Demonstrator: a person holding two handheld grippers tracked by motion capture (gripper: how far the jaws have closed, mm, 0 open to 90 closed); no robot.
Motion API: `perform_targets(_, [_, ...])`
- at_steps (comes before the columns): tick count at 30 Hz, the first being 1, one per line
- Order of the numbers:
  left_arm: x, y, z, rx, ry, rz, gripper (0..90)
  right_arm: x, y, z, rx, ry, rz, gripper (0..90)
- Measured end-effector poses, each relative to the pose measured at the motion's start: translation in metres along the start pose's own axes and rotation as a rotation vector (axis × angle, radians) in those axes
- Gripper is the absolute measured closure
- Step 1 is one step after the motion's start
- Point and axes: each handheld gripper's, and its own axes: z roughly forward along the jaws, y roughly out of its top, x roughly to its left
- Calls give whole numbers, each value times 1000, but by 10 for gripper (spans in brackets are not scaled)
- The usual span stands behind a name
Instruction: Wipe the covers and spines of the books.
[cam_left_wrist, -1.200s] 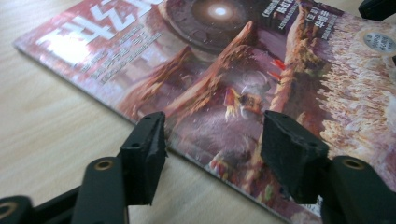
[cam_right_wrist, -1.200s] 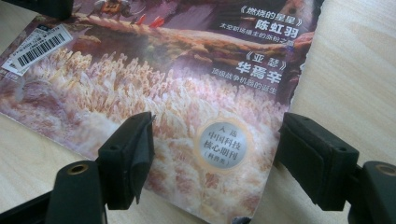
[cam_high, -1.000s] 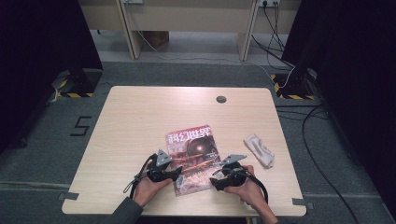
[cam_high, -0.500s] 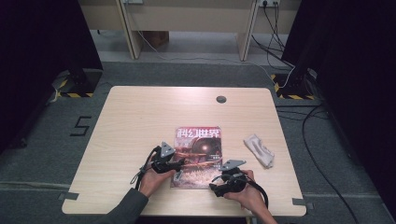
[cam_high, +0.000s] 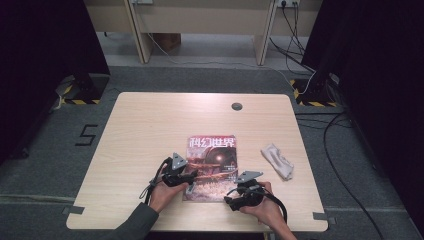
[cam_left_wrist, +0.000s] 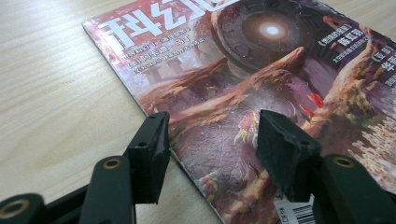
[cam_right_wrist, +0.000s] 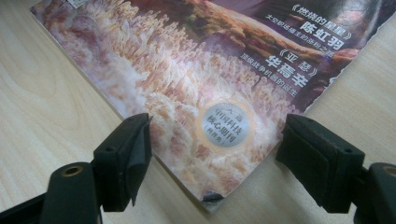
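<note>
A glossy magazine (cam_high: 212, 165) with a reddish cover and white Chinese title lies flat on the wooden table (cam_high: 150, 130), near the front edge. My left gripper (cam_high: 189, 176) rests at the magazine's left edge, open, its jaws straddling that edge (cam_left_wrist: 210, 140). My right gripper (cam_high: 231, 199) sits at the magazine's near right corner, open, the corner (cam_right_wrist: 212, 198) lying between its jaws. The magazine cover (cam_left_wrist: 261, 70) is also seen close up in the right gripper view (cam_right_wrist: 224, 60). Neither gripper holds anything.
A crumpled white cloth (cam_high: 277, 161) lies to the right of the magazine. A round grey cable port (cam_high: 236, 106) sits near the table's far edge. Cables (cam_high: 345, 150) run over the floor at the right.
The magazine has turned from tilted to square with the table and slid slightly right. The left gripper followed its left edge; the right gripper dropped back to the near right corner.
</note>
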Motion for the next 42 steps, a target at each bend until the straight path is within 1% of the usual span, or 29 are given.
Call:
perform_targets(3, [2, 1, 1, 1, 3, -3, 433, 0, 1, 1, -5, -5, 1, 253])
perform_targets(8, [4, 1, 3, -5, 4, -27, 433, -3, 3, 3, -11, -8, 11, 255])
perform_targets(11, [4, 1, 3, -5, 2, -27, 429, -3, 3, 2, -13, -3, 15, 259])
perform_targets(13, [6, 1, 2, 4, -5, -38, 399, -5, 3, 1, -14, 6, 24, 285])
perform_targets(14, [7, 1, 2, 7, -4, -40, 370, -7, 4, -2, -24, 15, 32, 321])
perform_targets(15, [7, 1, 2, 7, -4, -40, 350, -7, 4, -2, -24, 15, 32, 321])
perform_targets(16, [7, 0, 0, 8, 1, -44, 335, -12, 5, -7, -58, 4, 43, 318])
perform_targets(19, [7, 0, -2, 9, -7, -43, 310, -22, 4, -14, -90, -29, 77, 317])
perform_targets(20, [6, 0, -3, 3, -13, -39, 299, -25, 3, -15, -94, -39, 88, 318])
perform_targets(23, [4, 0, -9, 17, -27, -24, 274, -36, 0, -19, -106, -70, 110, 319])
perform_targets(24, [4, -1, -11, 12, -30, -23, 268, -38, -1, -20, -104, -83, 122, 319])
perform_targets(25, [4, -1, -13, 15, -33, -23, 263, -42, -1, -22, -108, -92, 119, 319])
perform_targets(26, [4, -2, -15, 17, -33, -23, 257, -43, -2, -23, -112, -102, 129, 320])
perform_targets(27, [4, -3, -16, 13, -38, -25, 253, -46, -3, -24, -117, -105, 133, 320])
perform_targets(30, [3, -6, -23, 22, -50, -18, 239, -52, -5, -27, -124, -127, 141, 321])
perform_targets(31, [3, -6, -23, 22, -50, -18, 239, -54, -5, -28, -126, -142, 139, 321])
perform_targets(32, [2, -8, -28, 25, -61, -12, 239, -56, -6, -30, -128, -159, 136, 321])
perform_targets(34, [1, -12, -34, 21, -68, -11, 236, -61, -7, -34, -132, -179, 134, 322])
perform_targets(35, [2, -13, -37, 20, -74, -6, 234, -63, -8, -36, -137, -183, 154, 323])
perform_targets(37, [2, -15, -43, 16, -79, -7, 233, -71, -11, -39, -151, -199, 153, 333])
perform_targets(39, [3, -18, -48, 10, -82, -10, 228, -78, -12, -44, -165, -215, 173, 353])
perform_targets(40, [4, -19, -51, 6, -83, -13, 227, -80, -13, -46, -175, -225, 194, 369])
perform_targets(42, [7, -22, -57, 4, -80, -17, 226, -87, -13, -50, -187, -250, 189, 393])
